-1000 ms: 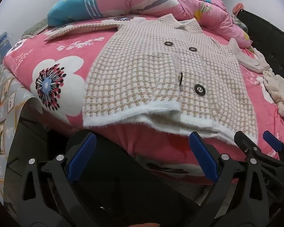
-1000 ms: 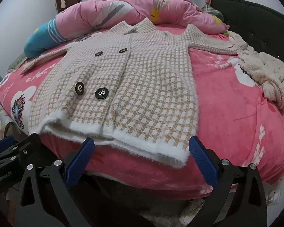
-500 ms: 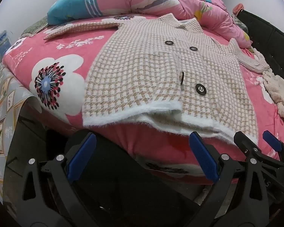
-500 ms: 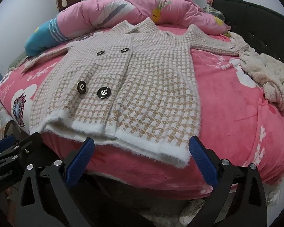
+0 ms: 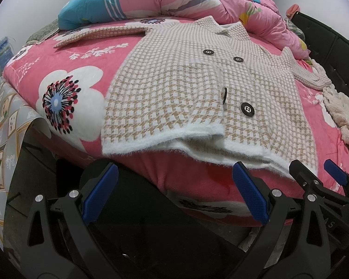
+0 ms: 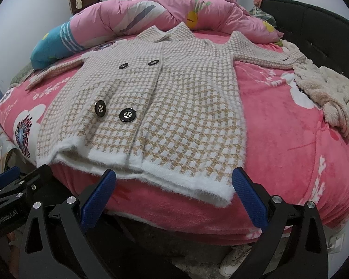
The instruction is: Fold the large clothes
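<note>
Both the left claw (image 5: 174, 193) and right claw (image 6: 174, 191) gape wide and empty just short of the checked cardigan's (image 6: 165, 107) white hem, collar pointing away across the bed (image 6: 279, 139).

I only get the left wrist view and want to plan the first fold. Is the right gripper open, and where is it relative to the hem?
Observer: The right gripper is open and holds nothing. It sits just short of the white hem of the cardigan.
Operator: That gripper hides the hem's far corner from me. Where does it lie?
Observer: The hem corner hangs over the edge of the bed, close beside one of the fingers. I cannot tell whether they touch.
Operator: Anything on the floor on that side?
Observer: A white shoe lies below the bed's edge.
</note>
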`<state>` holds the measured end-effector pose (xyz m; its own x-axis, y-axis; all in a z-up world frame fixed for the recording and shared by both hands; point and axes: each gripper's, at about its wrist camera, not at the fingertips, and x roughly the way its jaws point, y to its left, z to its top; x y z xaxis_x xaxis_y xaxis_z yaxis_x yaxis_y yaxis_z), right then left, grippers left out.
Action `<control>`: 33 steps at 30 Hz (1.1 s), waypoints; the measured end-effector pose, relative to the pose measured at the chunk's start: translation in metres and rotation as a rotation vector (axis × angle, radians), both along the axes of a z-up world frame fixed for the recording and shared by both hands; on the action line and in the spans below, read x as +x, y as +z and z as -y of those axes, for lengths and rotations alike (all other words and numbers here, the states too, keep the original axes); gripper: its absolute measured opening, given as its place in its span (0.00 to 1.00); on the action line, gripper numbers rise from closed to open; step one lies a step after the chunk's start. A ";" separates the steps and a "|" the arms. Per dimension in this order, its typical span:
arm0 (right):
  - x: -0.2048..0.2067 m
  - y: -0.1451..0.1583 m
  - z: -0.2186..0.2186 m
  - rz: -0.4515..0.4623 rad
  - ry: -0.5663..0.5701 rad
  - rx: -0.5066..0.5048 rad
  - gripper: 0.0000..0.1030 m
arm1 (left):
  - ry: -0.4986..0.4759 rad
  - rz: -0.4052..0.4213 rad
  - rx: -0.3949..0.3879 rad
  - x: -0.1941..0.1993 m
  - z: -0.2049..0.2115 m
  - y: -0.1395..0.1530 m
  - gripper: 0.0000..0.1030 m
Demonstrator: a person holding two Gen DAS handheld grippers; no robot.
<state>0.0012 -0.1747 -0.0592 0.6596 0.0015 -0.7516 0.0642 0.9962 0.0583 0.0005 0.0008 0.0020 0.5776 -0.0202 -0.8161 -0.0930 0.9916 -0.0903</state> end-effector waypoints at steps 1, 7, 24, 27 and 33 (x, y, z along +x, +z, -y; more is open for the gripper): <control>0.000 0.000 0.000 -0.001 0.000 0.001 0.94 | 0.000 0.000 0.000 0.000 0.000 0.000 0.92; 0.000 0.001 0.000 0.001 -0.002 0.002 0.94 | 0.000 0.000 0.000 0.000 0.000 0.000 0.92; -0.001 0.002 0.000 0.006 0.001 0.000 0.94 | 0.000 0.000 0.001 0.000 -0.001 0.000 0.92; -0.001 0.003 -0.001 0.006 0.003 0.000 0.94 | 0.001 0.001 0.001 -0.001 -0.002 0.000 0.92; -0.001 0.003 -0.001 0.009 0.002 0.001 0.94 | 0.001 0.002 0.003 -0.001 -0.003 0.000 0.92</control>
